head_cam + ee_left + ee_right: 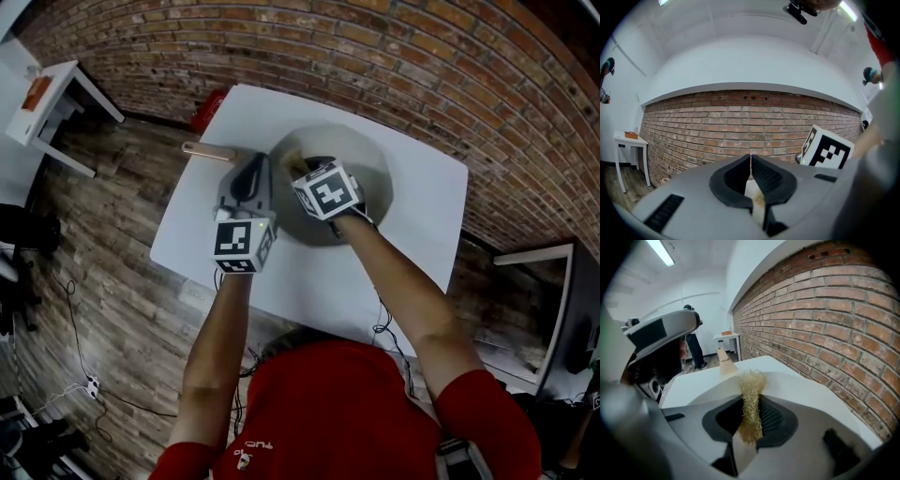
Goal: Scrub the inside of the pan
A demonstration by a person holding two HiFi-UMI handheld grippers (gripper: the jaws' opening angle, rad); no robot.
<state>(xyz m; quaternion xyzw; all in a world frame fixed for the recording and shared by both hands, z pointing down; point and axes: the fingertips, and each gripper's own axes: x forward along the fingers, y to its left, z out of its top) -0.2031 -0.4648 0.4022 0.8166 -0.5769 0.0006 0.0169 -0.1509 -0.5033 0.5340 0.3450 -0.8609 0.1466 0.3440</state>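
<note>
A round grey pan [370, 169] sits on the white table [412, 272], its wooden handle [208, 150] pointing left. My left gripper [255, 176] stands at the pan's left rim. In the left gripper view its jaws [751, 161] are shut on a thin pale edge [753, 194], which looks like the pan's rim. My right gripper [314, 169] reaches into the pan, its marker cube [326, 190] above the bowl. In the right gripper view it [751, 401] is shut on a straw-coloured fibre scrubber [751, 380], and the handle [723, 363] shows beyond it.
A brick wall [422, 66] runs behind the table. A small white side table [52, 94] stands at the far left, and a red object [208, 108] lies on the floor behind the table. Cables [84, 375] trail over the wooden floor. A person [693, 348] stands far back.
</note>
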